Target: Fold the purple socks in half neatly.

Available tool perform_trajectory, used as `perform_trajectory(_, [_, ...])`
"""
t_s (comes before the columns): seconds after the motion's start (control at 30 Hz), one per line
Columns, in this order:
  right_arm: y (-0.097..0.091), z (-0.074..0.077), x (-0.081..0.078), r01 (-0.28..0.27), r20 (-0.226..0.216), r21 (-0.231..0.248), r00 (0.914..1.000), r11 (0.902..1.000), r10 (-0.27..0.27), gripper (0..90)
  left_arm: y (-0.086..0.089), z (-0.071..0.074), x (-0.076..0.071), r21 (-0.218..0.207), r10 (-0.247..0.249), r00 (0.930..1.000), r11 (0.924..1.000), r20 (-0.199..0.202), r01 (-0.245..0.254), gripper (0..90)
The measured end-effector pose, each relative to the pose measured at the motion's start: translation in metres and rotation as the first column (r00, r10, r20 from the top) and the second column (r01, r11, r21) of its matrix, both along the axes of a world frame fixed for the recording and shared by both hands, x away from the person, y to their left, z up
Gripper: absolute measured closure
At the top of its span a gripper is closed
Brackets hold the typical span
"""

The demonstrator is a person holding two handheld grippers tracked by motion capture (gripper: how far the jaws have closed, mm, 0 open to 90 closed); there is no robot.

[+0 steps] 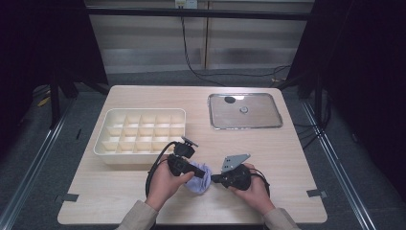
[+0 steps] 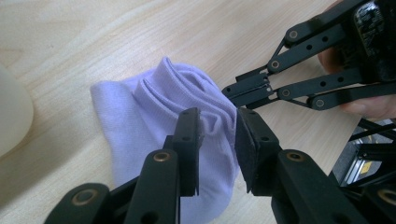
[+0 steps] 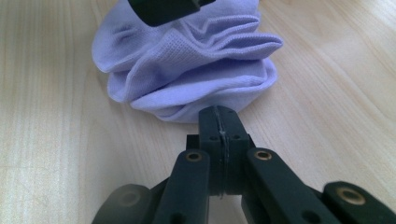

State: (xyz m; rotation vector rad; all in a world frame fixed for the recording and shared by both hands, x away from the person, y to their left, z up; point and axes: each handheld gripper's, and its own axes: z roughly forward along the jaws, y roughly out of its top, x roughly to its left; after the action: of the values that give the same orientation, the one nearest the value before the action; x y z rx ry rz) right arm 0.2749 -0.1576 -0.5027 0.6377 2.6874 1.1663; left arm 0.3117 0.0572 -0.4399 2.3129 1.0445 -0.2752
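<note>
A lavender sock [image 1: 198, 176] lies bunched in folds on the wooden table near its front edge. My left gripper [image 1: 200, 172] reaches in from the left; in the left gripper view its jaws [image 2: 217, 135] stand apart just over the sock [image 2: 154, 107], the pads not pressing the cloth. From the right comes my right gripper [image 1: 213, 178], jaws shut. In the right gripper view its tip [image 3: 219, 116] meets the sock's [image 3: 187, 60] lower edge. Whether it pinches a fold I cannot tell. The right gripper [image 2: 231, 91] also shows in the left gripper view, touching the folds.
A cream compartment box [image 1: 143, 111] stands just behind the left hand. A shallow metal tray [image 1: 245, 127] sits at the back right with a small dark item [image 1: 230, 99] and a round piece [image 1: 243, 109] in it. The table's front edge lies close behind both hands.
</note>
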Motion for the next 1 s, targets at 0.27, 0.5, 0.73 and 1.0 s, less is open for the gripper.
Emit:
perform_trajectory(0.27, [0.000,0.000,0.000,0.001,-0.001,-0.002,1.0000,1.0000,-0.001,89.9,0.002,-0.006,0.003,0.030,0.031,0.9993,0.9991,0.021,-0.031,76.4])
perform_trajectory(0.5, [0.000,0.000,0.000,0.001,-0.002,0.000,1.0000,1.0000,-0.001,89.9,-0.007,-0.023,0.002,0.046,0.025,0.9997,0.9986,0.006,-0.025,72.4])
perform_trajectory(0.73, [0.000,0.000,-0.001,0.006,-0.007,-0.004,1.0000,1.0000,-0.006,89.7,-0.014,-0.032,-0.001,0.078,-0.007,0.9996,0.9969,0.028,0.005,70.1])
perform_trajectory(1.0, [-0.001,0.001,-0.001,0.001,0.003,-0.015,1.0000,0.9999,-0.001,89.3,-0.006,-0.026,-0.001,0.057,0.004,0.9998,0.9983,0.020,-0.005,65.1])
